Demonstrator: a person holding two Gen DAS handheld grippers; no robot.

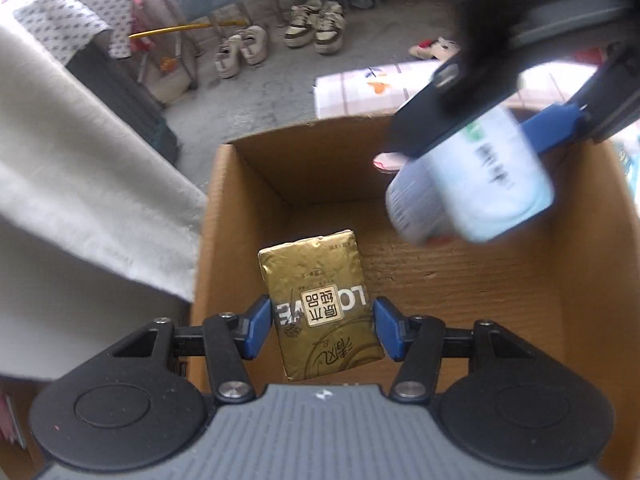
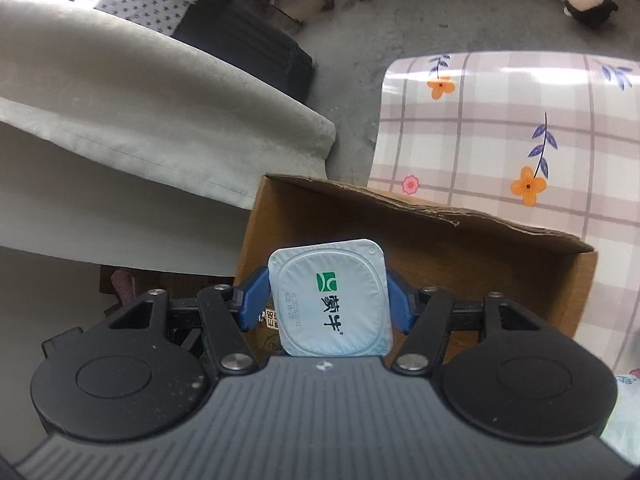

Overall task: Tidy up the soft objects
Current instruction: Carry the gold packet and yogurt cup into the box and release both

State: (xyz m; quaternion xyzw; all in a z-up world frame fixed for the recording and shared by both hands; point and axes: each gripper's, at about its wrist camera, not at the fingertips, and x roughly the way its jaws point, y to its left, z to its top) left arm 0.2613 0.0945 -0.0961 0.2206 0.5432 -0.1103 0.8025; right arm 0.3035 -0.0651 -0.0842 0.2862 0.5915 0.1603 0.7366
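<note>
Two grippers clamp goods: crinkled gold pack (image 1: 320, 304); foil-lidded cup (image 2: 330, 298).

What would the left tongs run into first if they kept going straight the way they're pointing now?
Most likely the bare floor of the cardboard box. The left tongs, gripping the gold packet, point down into it, and nothing lies in that line, though depth is hard to judge.

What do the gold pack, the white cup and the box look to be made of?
Gold pack: glossy metallic film or foil, judging by its sheen and crinkles. White cup: apparently plastic, sealed with a smooth printed peel-off lid. Box: brown corrugated cardboard, matte; ribbing shows on its floor and the rim is rough.
</note>
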